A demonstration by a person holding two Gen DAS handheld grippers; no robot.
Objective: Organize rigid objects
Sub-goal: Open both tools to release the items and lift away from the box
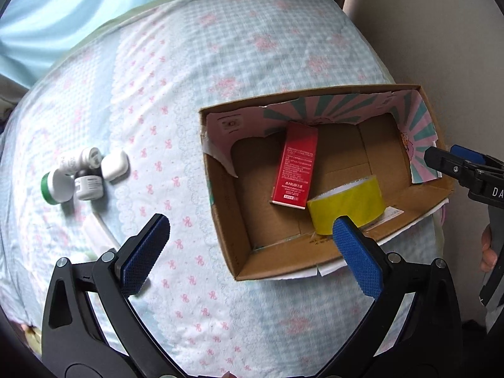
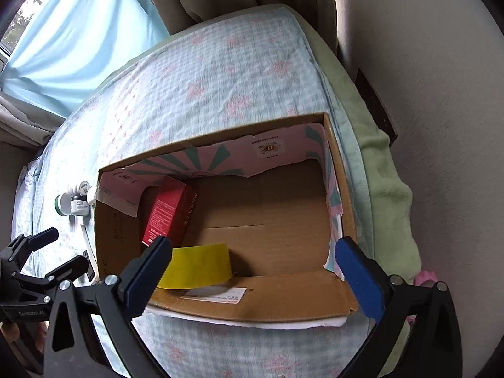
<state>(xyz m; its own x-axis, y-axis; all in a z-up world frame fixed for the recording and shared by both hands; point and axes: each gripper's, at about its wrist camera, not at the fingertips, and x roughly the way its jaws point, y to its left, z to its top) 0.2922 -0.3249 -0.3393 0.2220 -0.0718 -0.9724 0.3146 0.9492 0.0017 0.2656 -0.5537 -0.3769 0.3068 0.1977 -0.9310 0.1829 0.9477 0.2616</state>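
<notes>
An open cardboard box [image 1: 226, 220] [image 2: 116, 226] lies on the bed. Inside it a red carton [image 1: 296, 163] [image 2: 165, 214] leans at the left, and a yellow tape roll [image 1: 346, 201] [image 2: 198, 266] rests by the near wall. Left of the box a cluster of small white bottles [image 1: 75, 176] [image 2: 74, 203] and a white case [image 1: 115, 165] sit on the quilt. My left gripper [image 1: 251, 222] [image 2: 63, 249] hangs open over the box's near left corner, holding nothing. Over the box's near side my right gripper [image 2: 253, 243] [image 1: 453, 157] stands open and holds nothing.
The bed carries a blue-and-pink checked quilt [image 1: 195, 72] [image 2: 220, 72]. A white flat item [image 1: 97, 230] lies near the bottles. A wall [image 2: 425, 94] runs along the right, with a green blanket [image 2: 387, 195] at that edge. Curtains [image 2: 78, 47] hang behind. Fingers of a hand [image 1: 488, 252] show at the right.
</notes>
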